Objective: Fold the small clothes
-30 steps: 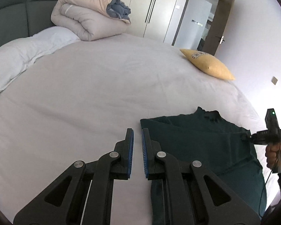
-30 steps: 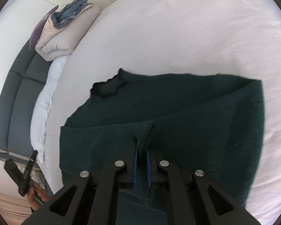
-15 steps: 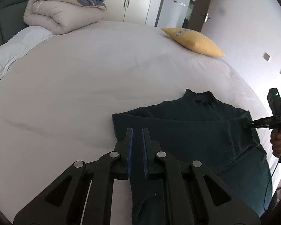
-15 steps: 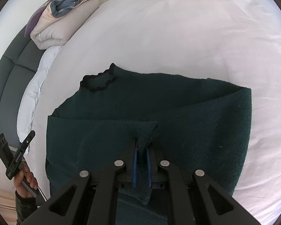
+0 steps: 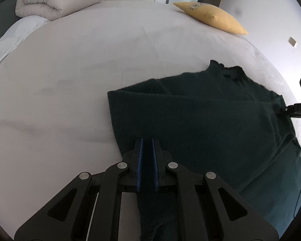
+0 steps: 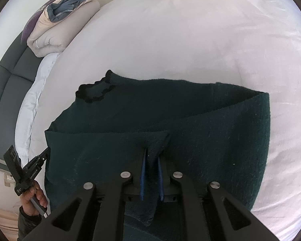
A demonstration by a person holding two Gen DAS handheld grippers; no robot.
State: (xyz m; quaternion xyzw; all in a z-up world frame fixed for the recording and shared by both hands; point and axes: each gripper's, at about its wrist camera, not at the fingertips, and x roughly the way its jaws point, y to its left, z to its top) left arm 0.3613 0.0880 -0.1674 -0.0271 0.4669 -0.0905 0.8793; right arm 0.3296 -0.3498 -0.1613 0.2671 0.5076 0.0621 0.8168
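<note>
Sweater (image 6: 190,124): 1, dark green, partly folded on bed (image 6: 190,40).
Left gripper (image 5: 147,150): clamped on sweater.
Right gripper (image 6: 152,160): clamped on sweater fold.

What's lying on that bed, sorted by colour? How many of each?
Dark green: 1, the sweater, pinched by both the left tool and the right tool
Yellow: 1, the pillow
Beige: 1, the rolled duvet, with a grey-blue cloth tucked in it: 1
Total: 4
</note>
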